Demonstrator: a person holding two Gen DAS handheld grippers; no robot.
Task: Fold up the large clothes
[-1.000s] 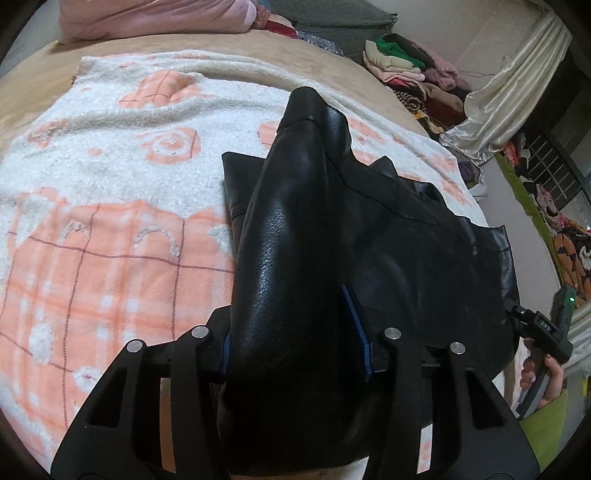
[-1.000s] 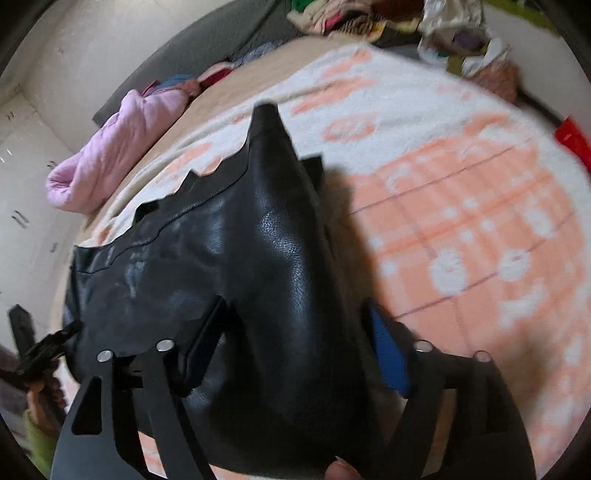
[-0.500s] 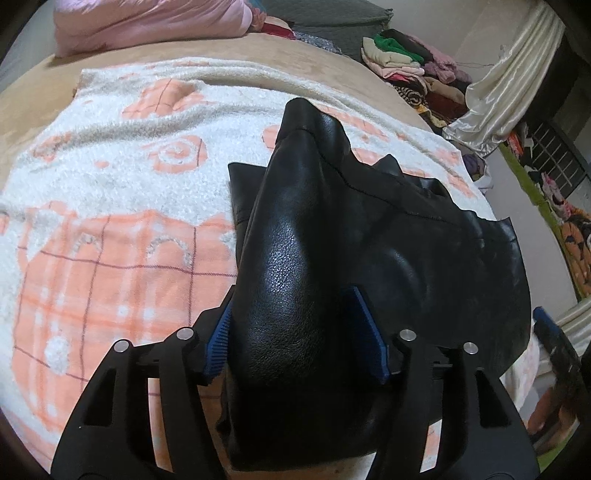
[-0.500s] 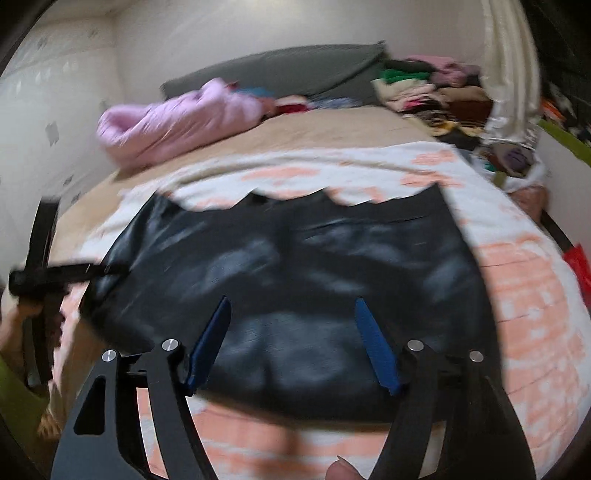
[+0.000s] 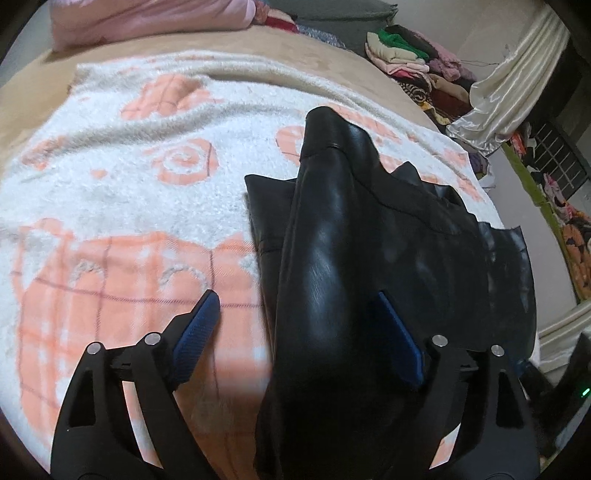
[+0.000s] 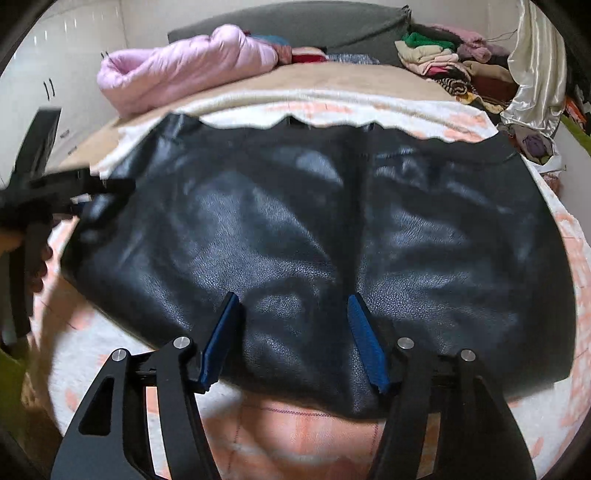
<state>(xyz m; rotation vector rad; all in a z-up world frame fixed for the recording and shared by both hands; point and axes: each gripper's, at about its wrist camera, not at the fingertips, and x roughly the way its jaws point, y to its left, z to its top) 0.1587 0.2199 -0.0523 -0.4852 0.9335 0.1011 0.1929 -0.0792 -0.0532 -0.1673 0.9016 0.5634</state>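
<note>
Lying glossy and creased, the black leather garment (image 6: 332, 229) covered the frame's middle; blanket (image 6: 295, 435) edged it below. My right claw (image 6: 291, 339) and left claw (image 5: 299, 332) gaped open.

Glossy black leather garment (image 6: 314, 229) on a white blanket (image 5: 122, 206) with orange-pink plaid and spiral motifs; tan bedsheet (image 5: 229, 44); pale pink quilt (image 6: 177, 70); grey headboard (image 6: 303, 22); blue finger pads (image 6: 221, 339).

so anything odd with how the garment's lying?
Yes. The black leather garment is spread on the blanket, but in the left view one part stands humped between the open left claw instead of lying flat. Right claw is open too.
</note>
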